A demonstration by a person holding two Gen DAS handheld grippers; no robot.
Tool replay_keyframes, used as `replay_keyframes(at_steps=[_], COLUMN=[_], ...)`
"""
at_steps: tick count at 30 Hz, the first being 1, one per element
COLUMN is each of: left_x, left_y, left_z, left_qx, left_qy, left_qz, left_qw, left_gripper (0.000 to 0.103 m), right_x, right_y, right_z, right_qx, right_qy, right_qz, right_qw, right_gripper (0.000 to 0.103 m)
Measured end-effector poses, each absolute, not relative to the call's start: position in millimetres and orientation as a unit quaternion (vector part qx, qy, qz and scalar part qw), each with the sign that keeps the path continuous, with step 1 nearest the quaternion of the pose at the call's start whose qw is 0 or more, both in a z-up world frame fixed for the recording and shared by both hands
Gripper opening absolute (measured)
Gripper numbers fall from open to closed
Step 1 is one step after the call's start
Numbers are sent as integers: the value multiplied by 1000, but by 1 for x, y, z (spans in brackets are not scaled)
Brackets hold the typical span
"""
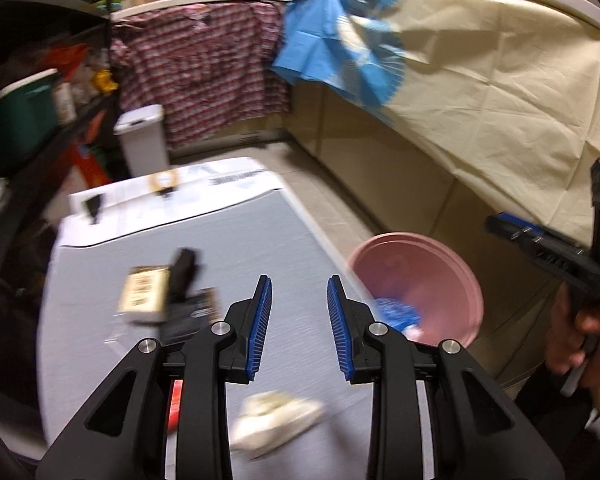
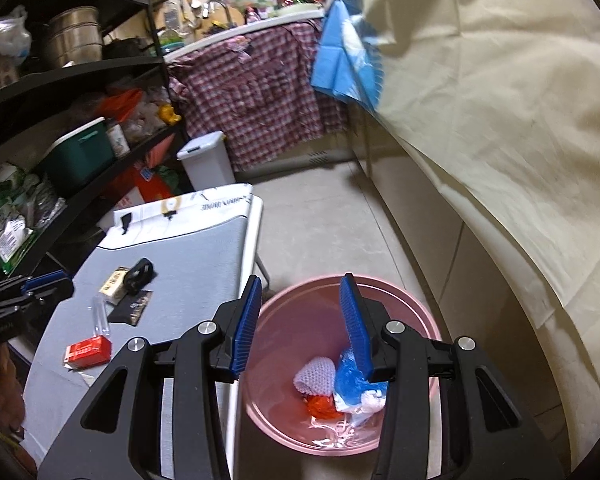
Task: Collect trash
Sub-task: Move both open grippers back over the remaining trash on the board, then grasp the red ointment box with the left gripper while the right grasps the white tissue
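A pink bin (image 2: 420,312) stands on the floor right of the grey table (image 2: 204,248); it also shows in the left wrist view (image 1: 440,264). In it lie a blue-and-white plastic bag (image 2: 350,384), a lilac knitted piece (image 2: 316,374) and a red scrap (image 2: 322,406). My right gripper (image 2: 300,320) is open and empty above the bin. My left gripper (image 1: 299,328) is open and empty above the table. Under it lies a crumpled white tissue (image 1: 276,416). On the table also lie a red packet (image 2: 88,352), a cream box (image 2: 114,285), a black clip (image 2: 140,274) and a black packet (image 2: 134,306).
A white lidded bin (image 2: 208,160) stands on the floor beyond the table. Black shelves (image 2: 80,92) full of goods line the left. A cream sheet (image 2: 500,120) hangs on the right, a checked cloth (image 2: 260,92) at the back. Tiled floor lies between.
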State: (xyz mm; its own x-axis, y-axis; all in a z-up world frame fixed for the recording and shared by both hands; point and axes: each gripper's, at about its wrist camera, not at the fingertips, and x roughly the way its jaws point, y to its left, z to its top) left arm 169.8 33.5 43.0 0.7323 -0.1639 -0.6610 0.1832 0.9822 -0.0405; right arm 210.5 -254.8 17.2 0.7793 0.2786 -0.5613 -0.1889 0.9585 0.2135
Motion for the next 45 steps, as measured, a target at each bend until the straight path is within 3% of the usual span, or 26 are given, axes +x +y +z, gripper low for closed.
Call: replay_keyframes(at_steps=[14,29,30,34,41,45], left_x=[134,137,138,140,155,160], left_y=[173,178,176,172,174,173], left_z=[19,-27,-29,-36,-58,-65], left_qx=[-38,-41,-37,-20,-22,-29], left_qy=[368,401,404,408,442,456], left_qz=[-36,-104,-108,-115,-127,-138], left_qw=[929,909,908,905,888,879], left_gripper=[29,30,31,53,57,60], right_x=[184,173,174,172,167,163], right_y=[-183,-98,-93,-74,-45,-36], right_z=[22,-9,-10,-20,-42,-53], right_qx=[14,-58,-63,-89,-134,-156], right_qy=[300,323,324,332,357,369], right_qz=[230,344,349,370,416,433], right_qw=[926,880,877,863,826,807], right_gripper=[32,32,32,32,33,38])
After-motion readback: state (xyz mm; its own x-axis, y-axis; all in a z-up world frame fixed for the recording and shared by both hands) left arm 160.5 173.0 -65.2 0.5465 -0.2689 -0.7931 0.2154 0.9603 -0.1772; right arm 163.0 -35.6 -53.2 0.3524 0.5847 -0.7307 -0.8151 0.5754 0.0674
